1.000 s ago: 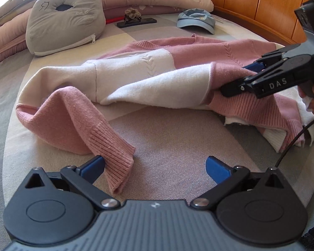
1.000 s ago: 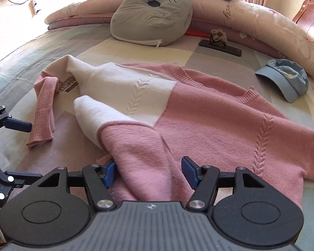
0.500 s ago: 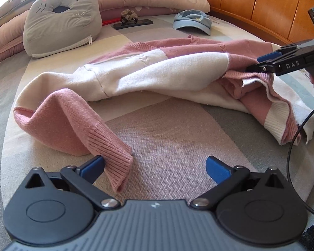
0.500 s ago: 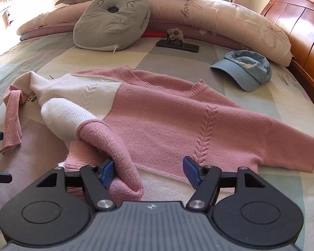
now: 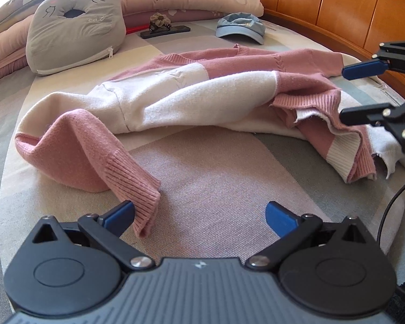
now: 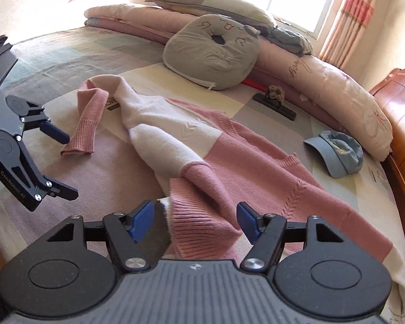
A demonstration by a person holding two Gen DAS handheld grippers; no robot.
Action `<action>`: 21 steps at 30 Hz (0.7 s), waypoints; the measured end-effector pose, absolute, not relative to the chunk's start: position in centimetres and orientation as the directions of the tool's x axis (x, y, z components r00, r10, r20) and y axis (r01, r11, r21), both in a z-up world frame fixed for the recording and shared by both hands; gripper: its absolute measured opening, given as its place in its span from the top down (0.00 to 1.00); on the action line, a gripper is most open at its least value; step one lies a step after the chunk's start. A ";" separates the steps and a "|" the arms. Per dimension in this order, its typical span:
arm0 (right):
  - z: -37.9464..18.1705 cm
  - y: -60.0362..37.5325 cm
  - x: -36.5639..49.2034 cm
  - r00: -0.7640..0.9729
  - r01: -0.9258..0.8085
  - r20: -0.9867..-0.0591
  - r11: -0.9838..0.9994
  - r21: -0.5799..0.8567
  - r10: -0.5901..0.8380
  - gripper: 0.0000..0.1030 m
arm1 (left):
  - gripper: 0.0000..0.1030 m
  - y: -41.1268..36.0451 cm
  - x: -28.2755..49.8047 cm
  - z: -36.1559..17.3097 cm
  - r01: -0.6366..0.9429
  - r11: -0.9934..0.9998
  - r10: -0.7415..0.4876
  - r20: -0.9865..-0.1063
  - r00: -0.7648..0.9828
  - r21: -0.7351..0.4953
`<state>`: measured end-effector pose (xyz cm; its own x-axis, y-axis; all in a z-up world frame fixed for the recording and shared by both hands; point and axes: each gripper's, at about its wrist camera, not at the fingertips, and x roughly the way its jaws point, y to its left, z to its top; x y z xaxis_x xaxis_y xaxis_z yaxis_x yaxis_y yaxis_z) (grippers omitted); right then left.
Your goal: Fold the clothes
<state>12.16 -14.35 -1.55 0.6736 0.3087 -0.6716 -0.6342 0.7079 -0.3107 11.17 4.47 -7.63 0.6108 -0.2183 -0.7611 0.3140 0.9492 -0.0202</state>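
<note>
A pink and white knit sweater [image 5: 202,100] lies spread on the bed, its lower part folded up over the body. Its pink sleeve cuff [image 5: 140,197] rests just by the left finger of my left gripper [image 5: 199,214], which is open and holds nothing. In the right wrist view the ribbed pink hem [image 6: 197,216] lies between the fingers of my right gripper [image 6: 194,220], which stand apart from it. From the left view my right gripper [image 5: 345,93] is open beside the crumpled hem [image 5: 345,148]. My left gripper [image 6: 68,166] shows open at the left.
A grey cat cushion [image 5: 73,27], a blue cap [image 5: 240,25] and a black strip with a flower clip [image 5: 164,29] lie beyond the sweater. Rolled quilts line the back. A wooden headboard [image 5: 337,8] curves along the right. A black cable [image 5: 391,205] hangs at the right edge.
The right gripper carried the sweater's folded hem rightward and lower, and its fingers now stand apart with the hem lying on the bed. The left gripper stayed open by the cuff.
</note>
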 end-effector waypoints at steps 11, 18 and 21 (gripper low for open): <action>-5.2 -12.0 12.1 0.734 -0.612 -0.660 0.578 -0.539 0.162 0.87 | 0.00 5.4 9.6 -7.1 0.281 0.959 -0.196 -0.758 0.622 -0.017; -1.1 -14.2 10.9 0.579 -0.688 -0.710 0.707 -0.162 0.401 0.87 | 0.00 5.1 8.6 -6.3 0.285 0.959 -0.197 -0.746 0.637 -0.011; 0.0 -14.5 10.0 0.508 -0.719 -0.690 0.695 -0.009 0.516 0.88 | 0.00 5.3 7.6 -6.0 0.277 0.961 -0.184 -0.745 0.642 0.001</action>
